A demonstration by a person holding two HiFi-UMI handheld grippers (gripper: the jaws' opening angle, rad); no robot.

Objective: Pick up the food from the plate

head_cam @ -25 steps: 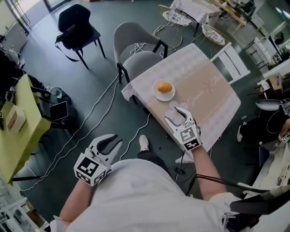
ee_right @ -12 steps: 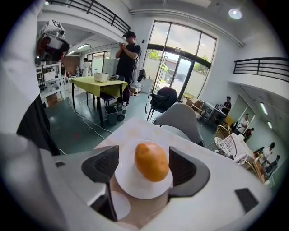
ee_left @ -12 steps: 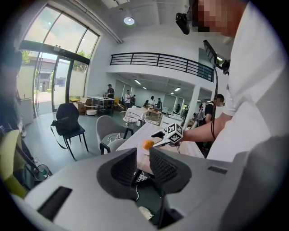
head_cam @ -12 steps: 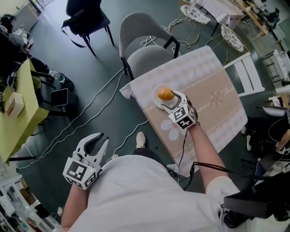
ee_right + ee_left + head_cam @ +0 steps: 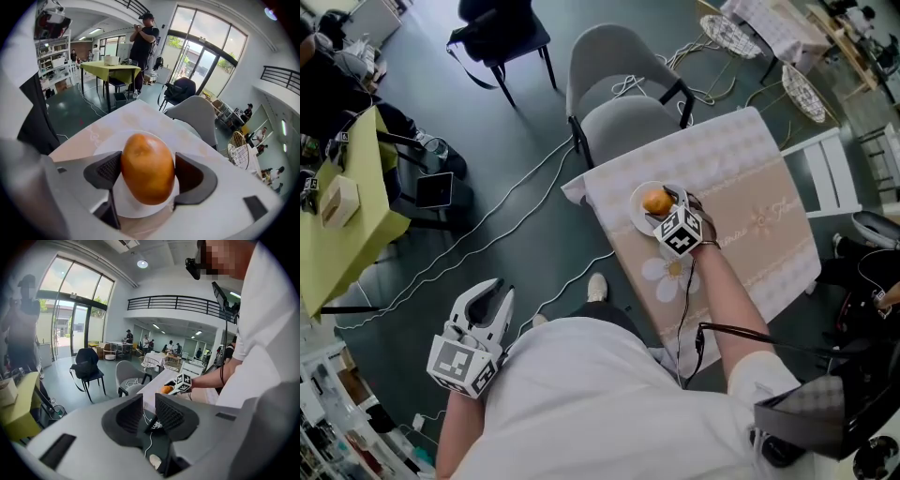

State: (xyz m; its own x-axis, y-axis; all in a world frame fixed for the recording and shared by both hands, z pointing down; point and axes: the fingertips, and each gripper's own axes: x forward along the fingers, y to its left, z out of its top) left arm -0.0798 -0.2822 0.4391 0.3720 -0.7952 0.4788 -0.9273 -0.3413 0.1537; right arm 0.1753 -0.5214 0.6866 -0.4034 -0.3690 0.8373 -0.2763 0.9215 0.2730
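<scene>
The right gripper (image 5: pixel 146 174), come down to the plate (image 5: pixel 637 217) near the table's (image 5: pixel 750 202) left edge, now straddles the orange food (image 5: pixel 147 164) with jaws just opened wide and gripping nothing, so the food, resting on the plate, seems ready to be squeezed.

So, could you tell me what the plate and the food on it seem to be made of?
Plate: looks like glazed ceramic or melamine; plain white, smooth, faintly glossy.
Food: smooth orange-brown skin with soft sheen, egg-shaped; possibly a bread roll or fruit, perhaps a plastic replica; cannot tell.
</scene>
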